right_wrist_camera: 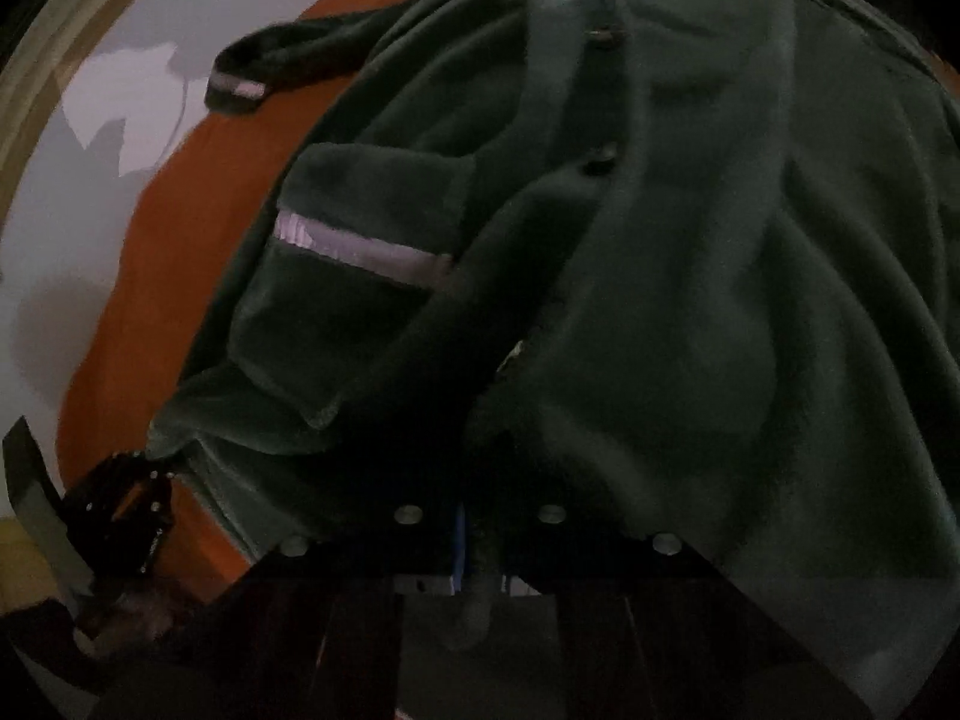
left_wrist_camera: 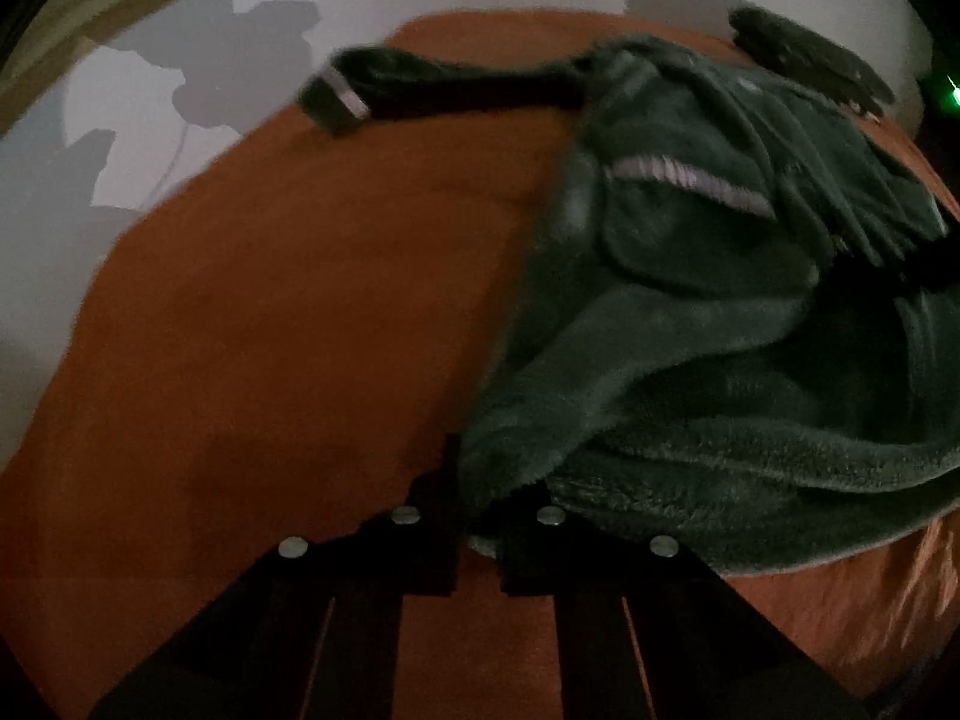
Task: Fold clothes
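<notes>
A dark green fleece jacket [left_wrist_camera: 690, 330] lies bunched on an orange surface [left_wrist_camera: 270, 330]. One sleeve stretches left and ends in a pale-striped cuff [left_wrist_camera: 336, 99]. My left gripper [left_wrist_camera: 480, 534] is shut on the jacket's near hem corner, and the fabric rises from its jaws. In the right wrist view the jacket [right_wrist_camera: 690, 300] spreads front up, showing its buttons [right_wrist_camera: 600, 162] and a striped pocket [right_wrist_camera: 360, 252]. My right gripper [right_wrist_camera: 480, 528] is shut on a fold of the hem that hangs between the fingers. The left gripper [right_wrist_camera: 129, 498] shows at lower left, pinching the jacket's corner.
The orange surface [right_wrist_camera: 198, 192] ends in a curved edge on the left, with a pale floor or wall [left_wrist_camera: 60, 210] with shadows beyond it. A blurred dark object [left_wrist_camera: 804, 60] sits past the jacket at upper right, next to a green light [left_wrist_camera: 948, 84].
</notes>
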